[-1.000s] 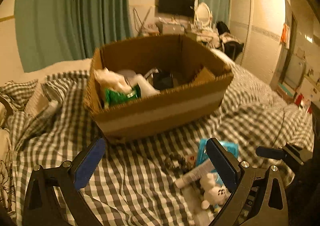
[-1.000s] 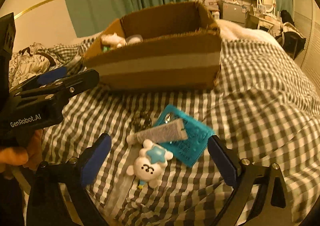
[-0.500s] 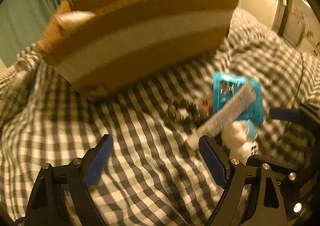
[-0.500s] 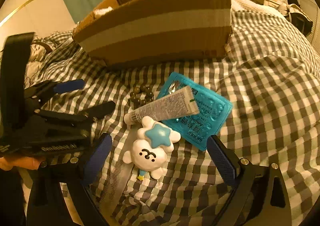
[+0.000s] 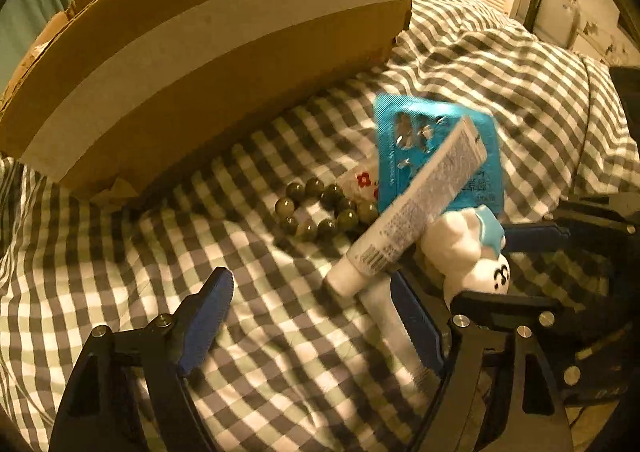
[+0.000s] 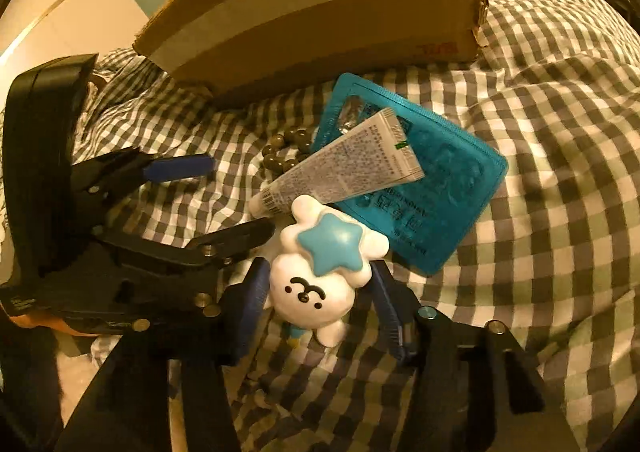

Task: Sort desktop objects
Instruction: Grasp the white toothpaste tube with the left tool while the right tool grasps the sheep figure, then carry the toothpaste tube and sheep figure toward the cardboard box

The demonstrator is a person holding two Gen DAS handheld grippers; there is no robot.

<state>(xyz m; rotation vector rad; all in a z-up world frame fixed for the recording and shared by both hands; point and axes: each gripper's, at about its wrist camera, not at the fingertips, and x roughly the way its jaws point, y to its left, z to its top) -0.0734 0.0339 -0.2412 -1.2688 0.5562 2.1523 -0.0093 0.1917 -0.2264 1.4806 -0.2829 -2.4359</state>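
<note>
On the checked bedspread lies a heap: a white cloud toy with a blue star (image 6: 320, 276) (image 5: 460, 252), a white printed tube (image 6: 344, 168) (image 5: 416, 204), a blue blister pack (image 6: 440, 180) (image 5: 420, 132) and a dark bead bracelet (image 6: 280, 156) (image 5: 320, 212). My right gripper (image 6: 320, 296) (image 5: 480, 266) points down over the toy; its jaws are closing and both pads sit against the toy's sides. My left gripper (image 5: 312, 316) (image 6: 242, 196) is wide with jaws closing over bare cloth. Its right finger (image 5: 416, 328) is beside the tube's cap.
A cardboard box (image 5: 200, 52) (image 6: 320, 12) with a pale tape band stands just behind the heap; its inside is hidden. A small packet with red flowers (image 5: 360, 180) lies by the beads. A flat white strip (image 5: 384, 316) lies under the tube. The two grippers are close together.
Both grippers have come down and tilted toward the heap. The right jaws went from wide apart to tight around the toy. The left jaws narrowed a little. The box's inside dropped out of view.
</note>
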